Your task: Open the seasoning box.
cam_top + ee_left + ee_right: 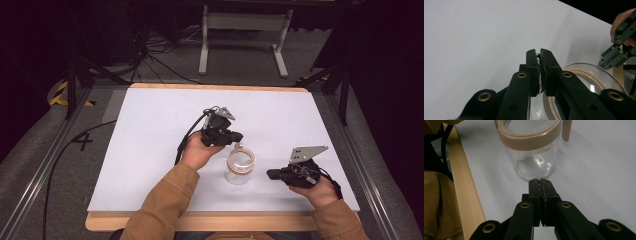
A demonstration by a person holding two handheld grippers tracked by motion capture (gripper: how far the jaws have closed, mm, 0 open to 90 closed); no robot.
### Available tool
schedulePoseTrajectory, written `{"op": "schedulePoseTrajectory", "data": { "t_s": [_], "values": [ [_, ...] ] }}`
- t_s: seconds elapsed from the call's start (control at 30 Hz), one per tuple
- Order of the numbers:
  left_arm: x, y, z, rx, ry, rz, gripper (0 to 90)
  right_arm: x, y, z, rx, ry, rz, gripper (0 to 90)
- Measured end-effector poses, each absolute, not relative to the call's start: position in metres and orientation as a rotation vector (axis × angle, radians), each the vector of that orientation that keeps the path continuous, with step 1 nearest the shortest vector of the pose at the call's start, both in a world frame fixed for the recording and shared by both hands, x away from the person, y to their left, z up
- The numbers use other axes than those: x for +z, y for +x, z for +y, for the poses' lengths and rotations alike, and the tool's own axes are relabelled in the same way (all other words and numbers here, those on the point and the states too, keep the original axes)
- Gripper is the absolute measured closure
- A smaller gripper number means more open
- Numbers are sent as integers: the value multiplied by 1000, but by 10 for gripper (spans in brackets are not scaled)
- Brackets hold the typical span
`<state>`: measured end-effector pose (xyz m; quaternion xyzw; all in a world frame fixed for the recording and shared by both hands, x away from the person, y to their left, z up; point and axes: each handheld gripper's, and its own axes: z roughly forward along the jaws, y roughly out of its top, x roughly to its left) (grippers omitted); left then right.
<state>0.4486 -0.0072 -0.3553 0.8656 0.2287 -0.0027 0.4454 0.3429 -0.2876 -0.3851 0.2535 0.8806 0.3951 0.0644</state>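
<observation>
The left gripper (237, 136) hovers just above the far rim of a clear glass jar (239, 167), its jaws pressed together with nothing between them. In the left gripper view, the jar's rim, ringed by a tan band (584, 72), lies directly below and just past the closed jaws, and the right gripper (604, 63) shows farther off beyond the jar, held in a hand (621, 22).

The right gripper (270, 174) sits low over the tabletop (150, 130), just beside the jar, pointing toward it. Its jaws are also clenched on nothing. In the right gripper view the jar (534, 157) stands upright straight ahead of the closed tips, near but apart from them, and a small tan tab (566, 130) hangs down at the jar's far side. The wooden edge of the tabletop (466, 192) runs along to one side of this gripper, with a tan sleeve (439, 205) next to it.
</observation>
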Motion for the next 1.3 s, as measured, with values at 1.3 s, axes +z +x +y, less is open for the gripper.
{"op": "schedulePoseTrajectory", "data": {
  "t_s": [1.3],
  "values": [
    [-359, 447, -4, -11, 2119, 543, 898, -380, 330, -242, 1360, 690, 2656, 890]
  ]
}}
